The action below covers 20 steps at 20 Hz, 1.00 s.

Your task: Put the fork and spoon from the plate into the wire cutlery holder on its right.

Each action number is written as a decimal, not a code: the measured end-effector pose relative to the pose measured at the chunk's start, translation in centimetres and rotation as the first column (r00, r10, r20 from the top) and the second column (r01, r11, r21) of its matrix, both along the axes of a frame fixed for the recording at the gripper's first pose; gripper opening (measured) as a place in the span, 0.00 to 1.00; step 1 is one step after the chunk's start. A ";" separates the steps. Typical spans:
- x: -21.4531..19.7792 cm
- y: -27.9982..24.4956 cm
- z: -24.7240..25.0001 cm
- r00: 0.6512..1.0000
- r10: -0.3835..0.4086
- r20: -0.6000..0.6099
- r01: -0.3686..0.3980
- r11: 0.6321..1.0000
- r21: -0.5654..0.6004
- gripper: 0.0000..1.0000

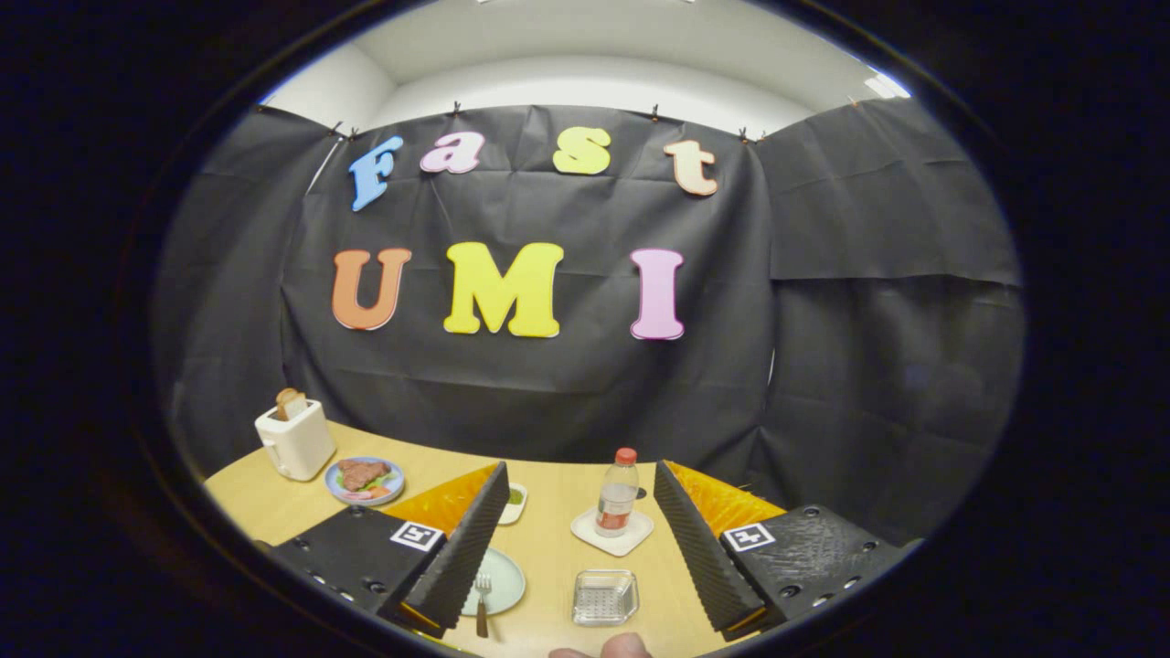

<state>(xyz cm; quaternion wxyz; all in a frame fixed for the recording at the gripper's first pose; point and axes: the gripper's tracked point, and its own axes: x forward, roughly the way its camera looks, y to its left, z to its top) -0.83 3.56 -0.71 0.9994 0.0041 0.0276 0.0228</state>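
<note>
The gripper (580,548) has its fingers spread wide, holding nothing. The fork (482,599) lies on the plate (507,576) just beside the left finger, and the holder (604,597) sits between the fingers, right of the plate.

Red-capped bottle (618,493), cream toaster (295,439)

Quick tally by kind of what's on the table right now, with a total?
Plates and dishes: 4 (food plate, small dish, bottle's square dish, fork's plate)
Toaster: 1
Bottle: 1
Fork: 1
Wire holder: 1
Total: 8
Gripper open, holding nothing.
</note>
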 end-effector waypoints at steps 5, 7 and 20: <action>-0.1 2.0 0.8 0.998 0.058 -0.012 -0.058 0.997 -0.043 0.95; 0.1 3.4 0.1 0.994 0.094 -0.052 -0.097 0.994 -0.051 0.95; -0.1 9.0 -12.9 0.734 0.220 -0.642 -0.341 0.938 -0.068 0.95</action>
